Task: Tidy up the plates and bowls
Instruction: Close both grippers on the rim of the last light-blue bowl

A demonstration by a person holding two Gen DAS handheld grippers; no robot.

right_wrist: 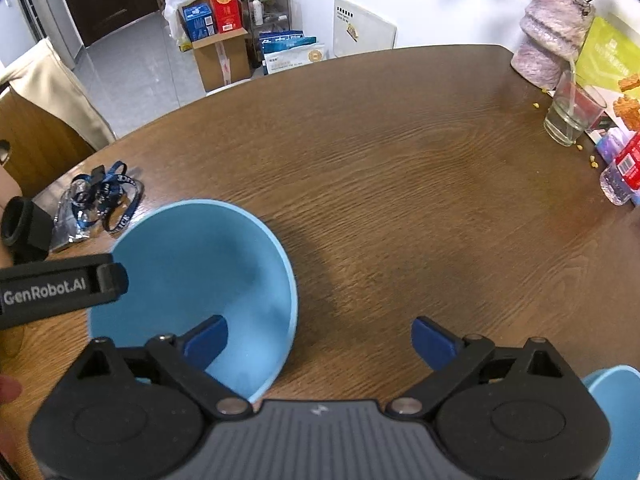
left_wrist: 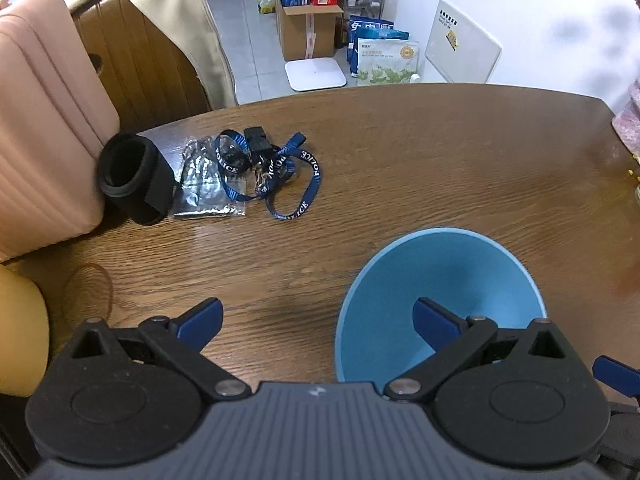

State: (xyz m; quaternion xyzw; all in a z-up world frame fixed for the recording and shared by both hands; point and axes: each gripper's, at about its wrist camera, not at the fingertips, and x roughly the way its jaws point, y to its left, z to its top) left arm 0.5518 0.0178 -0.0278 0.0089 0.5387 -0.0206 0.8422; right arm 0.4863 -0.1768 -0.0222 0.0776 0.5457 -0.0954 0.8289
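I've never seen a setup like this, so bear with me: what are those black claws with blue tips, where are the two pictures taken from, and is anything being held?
They are hand-held tools, not a robot: a person carries one two-finger gripper in each hand, each with a wide-angle camera looking along its fingers. One picture is from the left gripper, the other from the right gripper. Both are open and hold nothing. They hang over a wooden table, either side of a blue bowl. A second blue dish peeks in at the right. Also on the table: a blue lanyard, a black cylinder-shaped thing, a drinking glass and a vase.
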